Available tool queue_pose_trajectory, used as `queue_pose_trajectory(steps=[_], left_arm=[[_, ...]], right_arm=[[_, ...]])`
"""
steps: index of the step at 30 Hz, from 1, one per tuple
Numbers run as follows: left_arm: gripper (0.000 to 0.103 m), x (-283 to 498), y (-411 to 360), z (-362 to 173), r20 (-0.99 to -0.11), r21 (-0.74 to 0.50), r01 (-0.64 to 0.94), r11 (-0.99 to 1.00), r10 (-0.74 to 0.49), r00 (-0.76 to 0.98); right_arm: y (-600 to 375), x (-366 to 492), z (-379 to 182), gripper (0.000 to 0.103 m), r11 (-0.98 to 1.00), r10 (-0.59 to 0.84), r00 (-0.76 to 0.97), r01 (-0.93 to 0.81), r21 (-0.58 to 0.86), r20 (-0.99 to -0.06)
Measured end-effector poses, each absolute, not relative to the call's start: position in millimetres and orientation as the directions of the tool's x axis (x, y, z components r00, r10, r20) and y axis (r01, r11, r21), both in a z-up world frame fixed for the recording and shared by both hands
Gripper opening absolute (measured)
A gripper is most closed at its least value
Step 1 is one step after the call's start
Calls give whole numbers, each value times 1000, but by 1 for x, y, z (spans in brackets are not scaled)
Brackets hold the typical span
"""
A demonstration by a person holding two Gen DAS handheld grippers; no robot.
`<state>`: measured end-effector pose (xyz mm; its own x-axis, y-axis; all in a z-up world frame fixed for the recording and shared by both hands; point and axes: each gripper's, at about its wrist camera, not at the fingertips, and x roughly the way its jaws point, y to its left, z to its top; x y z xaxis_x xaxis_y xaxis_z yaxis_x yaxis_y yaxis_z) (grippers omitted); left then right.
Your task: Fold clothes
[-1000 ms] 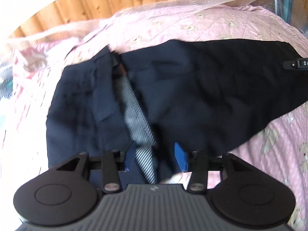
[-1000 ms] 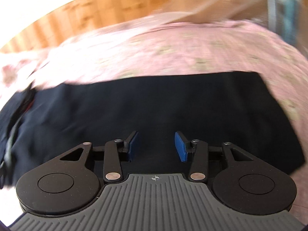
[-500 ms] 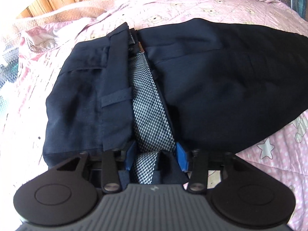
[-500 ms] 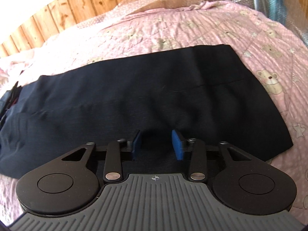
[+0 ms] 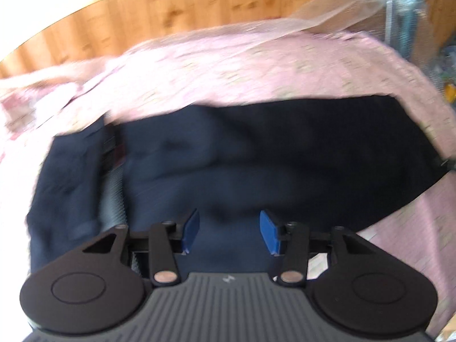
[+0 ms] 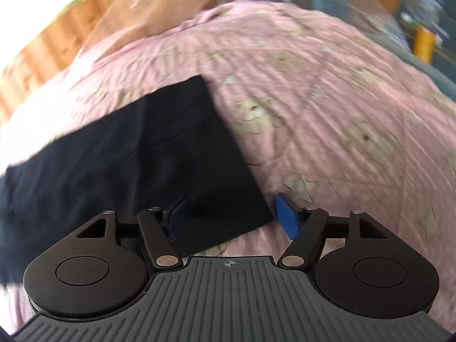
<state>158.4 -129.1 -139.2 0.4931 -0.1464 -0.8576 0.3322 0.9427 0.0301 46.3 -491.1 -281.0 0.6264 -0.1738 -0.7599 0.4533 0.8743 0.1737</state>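
Dark navy trousers (image 5: 256, 156) lie flat across a pink quilt. Their waistband and checked lining (image 5: 112, 188) are at the left of the left wrist view. My left gripper (image 5: 230, 232) hovers open over the near edge of the seat area, with only cloth below its blue pads (image 5: 269, 232). In the right wrist view, the trouser leg end (image 6: 171, 156) runs from the left down to the hem corner (image 6: 250, 213). That corner lies between the wide-open fingers of my right gripper (image 6: 233, 216). Neither gripper holds anything. Both views are blurred by motion.
The pink bear-print quilt (image 6: 327, 119) covers the bed and stretches bare to the right of the hem. A wooden panel wall (image 5: 171, 14) and sheer netting (image 5: 327, 14) stand behind it. Clutter with a yellow object (image 6: 424, 42) sits past the bed's right edge.
My left gripper has pulled back from the open waistband and shifted right over the seat. My right gripper has moved right to the hem corner and opened wider.
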Motion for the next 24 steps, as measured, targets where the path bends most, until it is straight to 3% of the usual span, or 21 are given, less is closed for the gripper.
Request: queue_pose_trajectory(steps=[1,2,3,5,14,19,21,22,24], left_arm=[[48,165,-148,-140,-860,12,357,934,-173,480],[48,171,-168,-140,-862,-7,382,924,-199,466],[49,177,-187,-140,-864,-25,406,913,-225,451],[55,189,-226,-141,-865,-63,453,889,-275,420],[64,245,-399,-145,-843,-231,634,738,-477,248],[64,249,-392,-156,-857,-194,617,763,-438,271],[44,251,-387,-161,-863,-177,608,774,-419,283],[7,251,-384,-163,-866,-168,603,780,-409,289],[6,252,-379,-168,-871,-150,593,791,-390,300]], right_arm=[[-491,49,-281,36,886,-178,624,438,152,-761],[-491,52,-282,28,897,-183,622,422,130,-762],[-491,54,-281,8,908,-187,621,405,107,-761],[-479,52,-273,7,935,-197,635,351,52,-747],[-425,53,-255,6,971,-239,702,193,-144,-671],[-405,53,-250,6,975,-221,723,145,-169,-654],[-398,54,-246,6,978,-208,734,133,-164,-647],[-395,54,-245,6,979,-201,739,127,-160,-644],[-392,56,-241,6,984,-177,748,116,-136,-640]])
